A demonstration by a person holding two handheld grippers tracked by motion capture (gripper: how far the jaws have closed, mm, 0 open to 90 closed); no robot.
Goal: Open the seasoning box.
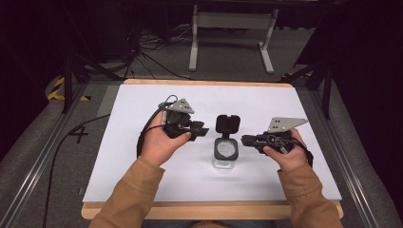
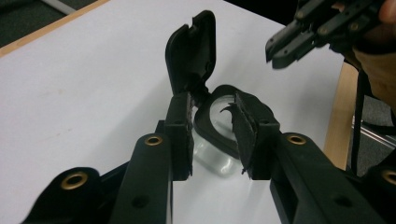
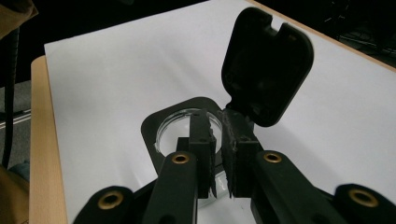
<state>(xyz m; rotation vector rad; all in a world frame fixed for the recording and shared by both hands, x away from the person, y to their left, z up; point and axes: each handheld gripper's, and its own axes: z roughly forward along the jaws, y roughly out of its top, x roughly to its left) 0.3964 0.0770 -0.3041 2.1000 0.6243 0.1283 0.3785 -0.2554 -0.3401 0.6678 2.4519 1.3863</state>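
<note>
A small clear container (image 1: 223, 162) with a black collar stands near the middle of the white sheet, its black flip lid (image 1: 227, 123) swung up and open. My left gripper (image 1: 203, 130) hovers just to its left, jaws apart with nothing between them; in the left gripper view the lid (image 2: 191, 46) and the collar (image 2: 219, 140) sit just beyond the left gripper (image 2: 212, 100). My right gripper (image 1: 244, 140) is close on the container's right. In its own view the right gripper (image 3: 215, 116) has a narrow gap and holds nothing, right in front of the lid (image 3: 266, 65) and the collar (image 3: 154, 126).
The white sheet (image 1: 142, 166) covers a wooden table whose edge (image 1: 190, 210) runs along the front. Cables trail from the left gripper across the sheet. The right gripper's tips (image 2: 280, 51) appear at the upper right of the left gripper view. A metal frame stands on the floor behind.
</note>
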